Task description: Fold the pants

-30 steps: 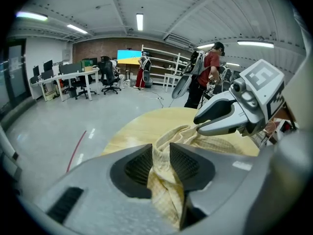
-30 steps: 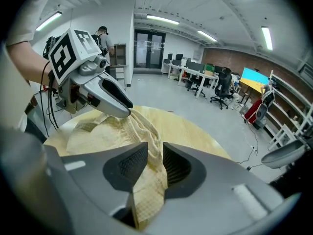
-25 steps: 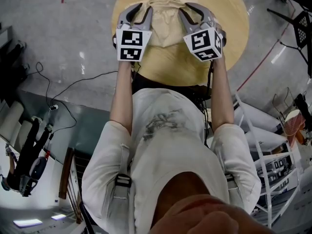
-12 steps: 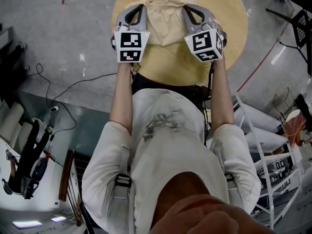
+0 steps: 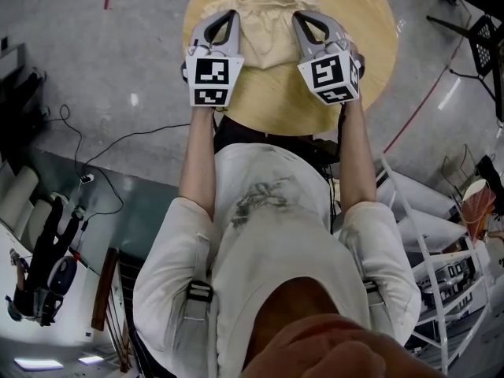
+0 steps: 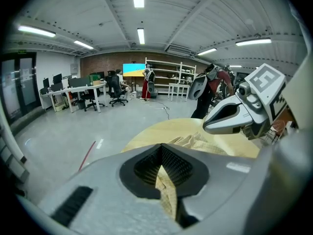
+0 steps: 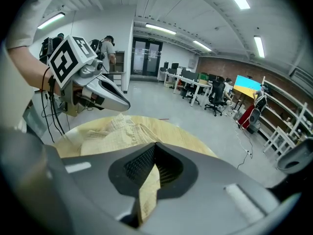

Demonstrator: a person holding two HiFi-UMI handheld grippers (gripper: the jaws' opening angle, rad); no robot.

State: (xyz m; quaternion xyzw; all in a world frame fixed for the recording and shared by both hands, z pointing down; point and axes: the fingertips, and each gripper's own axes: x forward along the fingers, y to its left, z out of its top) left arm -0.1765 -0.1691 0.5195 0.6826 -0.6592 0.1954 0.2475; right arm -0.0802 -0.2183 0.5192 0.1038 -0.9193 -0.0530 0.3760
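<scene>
Beige pants [image 5: 264, 24] lie bunched on a round wooden table [image 5: 370, 22]. My left gripper [image 5: 226, 16] is shut on the near left edge of the cloth and my right gripper [image 5: 302, 18] on the near right edge. In the left gripper view the left gripper [image 6: 160, 153] pinches a fold of the pants [image 6: 166, 187], with the right gripper [image 6: 230, 119] alongside. In the right gripper view the right gripper [image 7: 154, 151] pinches a strip of the pants [image 7: 149, 187]; the left gripper [image 7: 107, 96] hovers over the rest of the pile [image 7: 117, 133].
The person stands against the table's near edge. A black cable [image 5: 118, 140] runs over the grey floor at the left, and a white rack [image 5: 441, 266] stands at the right. Desks and chairs [image 6: 93, 94] stand far off across the open floor.
Both grippers' jaws have closed on the near edge of the pants. Both hands have since risen a little, lifting that edge with them.
</scene>
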